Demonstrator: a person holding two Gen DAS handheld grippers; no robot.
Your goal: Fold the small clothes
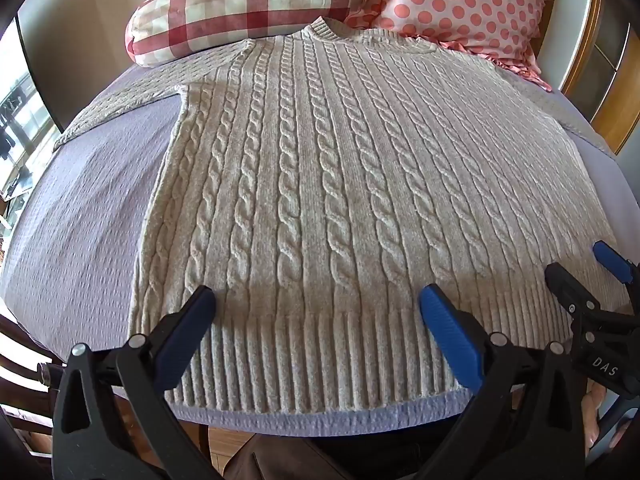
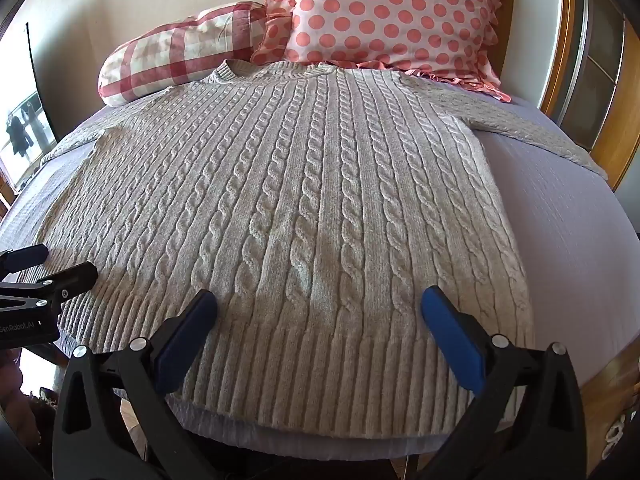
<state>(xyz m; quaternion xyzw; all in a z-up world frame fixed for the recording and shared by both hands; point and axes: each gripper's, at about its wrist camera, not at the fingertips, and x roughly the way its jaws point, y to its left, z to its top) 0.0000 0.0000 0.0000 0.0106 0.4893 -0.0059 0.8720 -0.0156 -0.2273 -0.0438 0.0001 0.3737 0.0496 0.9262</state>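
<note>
Soft cloth, hard plastic

The sweater (image 1: pixel 320 200) is chunky, fuzzy cable knit, matt; the bedspread (image 1: pixel 88 220) is puckered cloth. The left gripper (image 1: pixel 316 304) is black plastic with ridged blue pads (image 1: pixel 448 332) and shiny metal rivets.

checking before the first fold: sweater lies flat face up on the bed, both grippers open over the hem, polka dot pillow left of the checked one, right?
Not quite. The polka dot pillow lies right of the checked pillow, as the right wrist view shows. The rest holds: the sweater lies flat on the bed, and the left gripper and right gripper are open over the hem.
</note>
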